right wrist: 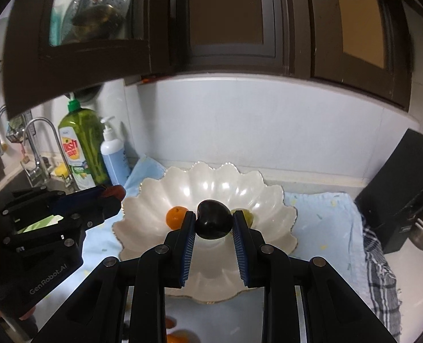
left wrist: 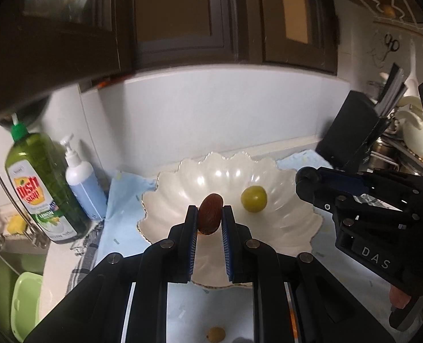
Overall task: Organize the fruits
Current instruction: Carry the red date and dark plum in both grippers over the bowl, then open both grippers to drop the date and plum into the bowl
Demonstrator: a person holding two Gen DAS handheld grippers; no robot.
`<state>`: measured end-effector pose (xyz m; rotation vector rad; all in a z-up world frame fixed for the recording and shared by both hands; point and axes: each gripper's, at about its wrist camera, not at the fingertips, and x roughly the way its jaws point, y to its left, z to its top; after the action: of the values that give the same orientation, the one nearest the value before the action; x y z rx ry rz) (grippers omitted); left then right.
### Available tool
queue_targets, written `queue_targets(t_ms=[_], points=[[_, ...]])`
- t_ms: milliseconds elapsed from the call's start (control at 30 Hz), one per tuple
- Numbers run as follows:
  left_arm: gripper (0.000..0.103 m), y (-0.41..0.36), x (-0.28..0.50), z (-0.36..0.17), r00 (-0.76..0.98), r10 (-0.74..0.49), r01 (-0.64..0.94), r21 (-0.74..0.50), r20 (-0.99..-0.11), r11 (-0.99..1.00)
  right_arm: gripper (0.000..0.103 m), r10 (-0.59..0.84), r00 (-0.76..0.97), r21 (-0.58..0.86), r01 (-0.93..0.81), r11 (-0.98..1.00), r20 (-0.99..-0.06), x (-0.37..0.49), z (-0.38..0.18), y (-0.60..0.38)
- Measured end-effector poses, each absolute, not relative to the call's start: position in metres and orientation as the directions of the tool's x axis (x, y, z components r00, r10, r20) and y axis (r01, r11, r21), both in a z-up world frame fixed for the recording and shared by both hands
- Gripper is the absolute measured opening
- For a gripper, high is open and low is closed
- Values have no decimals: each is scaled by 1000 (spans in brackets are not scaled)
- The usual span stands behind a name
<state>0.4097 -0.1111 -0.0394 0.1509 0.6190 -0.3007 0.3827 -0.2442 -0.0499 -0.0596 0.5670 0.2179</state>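
Observation:
A white scalloped bowl [left wrist: 282, 228] sits on a light blue cloth; it also shows in the right wrist view [right wrist: 268, 228]. My left gripper [left wrist: 210, 214] is shut on a brown oval fruit [left wrist: 210, 213] above the bowl's near left part. A green round fruit [left wrist: 253, 199] lies in the bowl. My right gripper [right wrist: 214, 223] is shut on a dark, near-black fruit [right wrist: 213, 223] above the bowl. An orange fruit [right wrist: 175, 216] and a green fruit [right wrist: 247, 215] lie in the bowl behind it. The left gripper shows at the left of the right wrist view [right wrist: 108, 194].
A green dish soap bottle [left wrist: 40, 185] and a white pump bottle [left wrist: 81, 183] stand left of the bowl, by the sink tap [right wrist: 37, 143]. A black box [right wrist: 397, 200] stands at the right. Loose fruits lie on the cloth below the grippers [left wrist: 215, 334] [right wrist: 174, 337]. Dark cabinets hang overhead.

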Motion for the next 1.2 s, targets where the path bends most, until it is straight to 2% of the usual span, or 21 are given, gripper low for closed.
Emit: queue_targets(t_ms=[467,800,867,933,967,1200], points=[[18,-121,454,-89,683,-198,318,42,-703,947,28,182,735,46,-202,978,-653,437,-99,-251],[19,-126,469,-110,649,-187,321,42,-738,946,28,193,683,69,-205,976,-705,450,-118,-251],[32,-125,469,-110,651,-182,316,46,-737,947,29,188,681,58,-210,976,-708,451,-119,-250],[43,-123,468,-110,656,-177,309,46,-734,950,44,183,678,56,-205,977,-712,451,-119,-250],[44,-122,468,-109,659,-175,304,46,-731,952,52,180,679,59,-197,979,-711,451,-119,-251],[65,-112,463,-98,676,-154,265,43,-721,963,52,139,711,29,-164,986,-690,445,-109,-253]])
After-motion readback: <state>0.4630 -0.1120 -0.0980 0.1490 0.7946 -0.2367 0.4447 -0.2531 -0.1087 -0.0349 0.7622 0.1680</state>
